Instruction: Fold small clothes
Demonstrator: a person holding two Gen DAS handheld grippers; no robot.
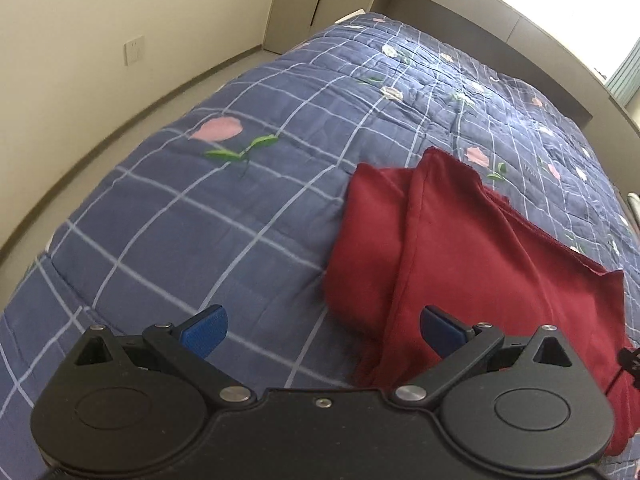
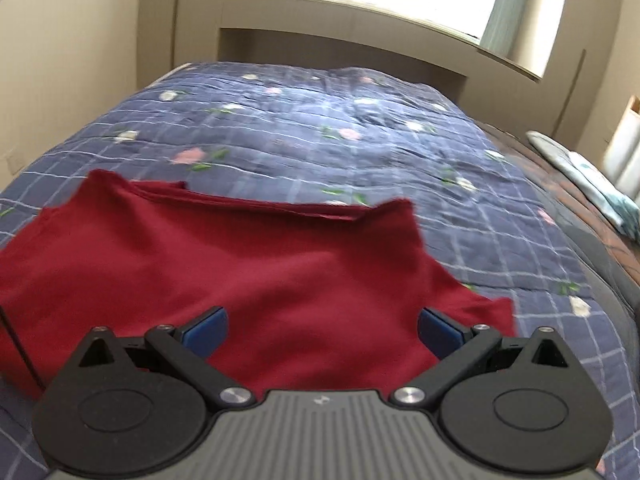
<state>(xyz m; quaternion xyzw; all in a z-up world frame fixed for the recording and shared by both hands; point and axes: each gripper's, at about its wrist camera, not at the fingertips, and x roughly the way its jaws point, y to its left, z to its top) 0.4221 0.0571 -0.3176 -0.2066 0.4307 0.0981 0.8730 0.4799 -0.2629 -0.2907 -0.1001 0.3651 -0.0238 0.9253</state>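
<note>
A dark red garment [image 1: 460, 248] lies on the blue checked quilt [image 1: 200, 220], with one side folded over along a long crease. My left gripper [image 1: 322, 330] is open and empty above the garment's near left edge. In the right wrist view the red garment [image 2: 240, 264] spreads across the quilt [image 2: 320, 136]. My right gripper [image 2: 322, 330] is open and empty, hovering over the garment's near part.
The bed fills both views. A beige wall with a socket [image 1: 134, 50] runs along the left. A headboard shelf [image 2: 360, 20] and a bright window are at the far end. A pale patterned cloth [image 2: 592, 184] lies at the bed's right side.
</note>
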